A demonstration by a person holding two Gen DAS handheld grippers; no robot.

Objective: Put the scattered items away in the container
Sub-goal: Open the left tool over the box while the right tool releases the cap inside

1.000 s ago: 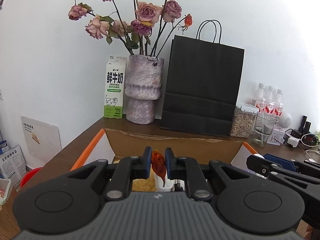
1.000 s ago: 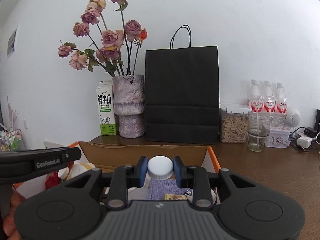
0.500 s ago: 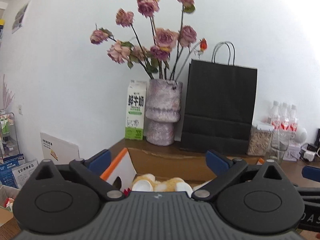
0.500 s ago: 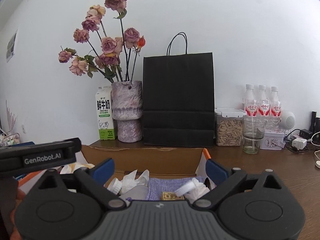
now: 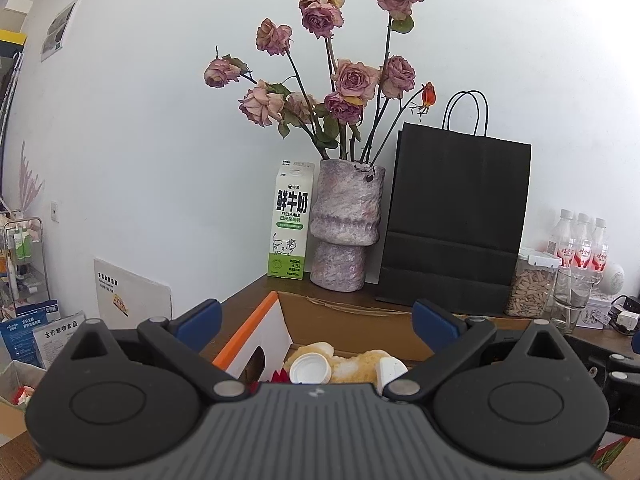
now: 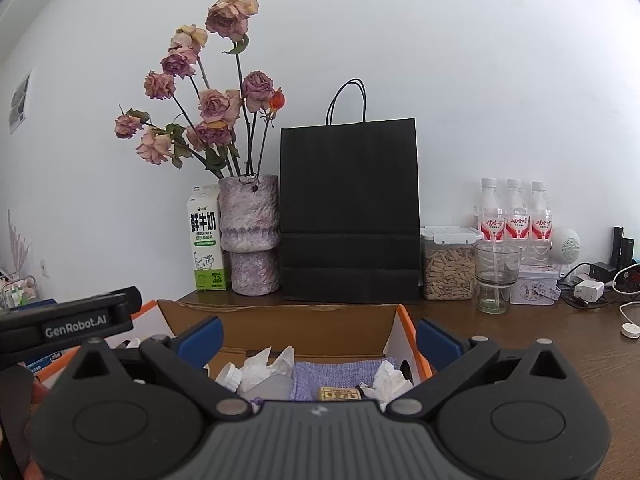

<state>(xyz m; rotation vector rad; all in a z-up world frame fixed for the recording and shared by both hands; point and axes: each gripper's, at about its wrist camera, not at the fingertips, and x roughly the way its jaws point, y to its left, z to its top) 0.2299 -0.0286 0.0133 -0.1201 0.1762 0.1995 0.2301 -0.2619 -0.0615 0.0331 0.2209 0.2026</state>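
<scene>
Two tongs: both held nearly level, tipped slightly down over the box (image 6: pixel 280 320).
Left tongs (image 5: pixel 316 320): spread wide, nothing between the blue pads; white cap (image 5: pixel 310 368) and yellow sponge (image 5: pixel 360 362) lie in the box below.
Right tongs (image 6: pixel 318 330): jaws just finishing opening, holding nothing.
Box contents: crumpled tissue (image 6: pixel 266 364), purple cloth (image 6: pixel 340 372), small bottle (image 6: pixel 230 376).
Box position: on the worktop (image 6: pixel 540 344), in front of the black bag (image 6: pixel 350 216) and vase (image 6: pixel 250 236).
</scene>
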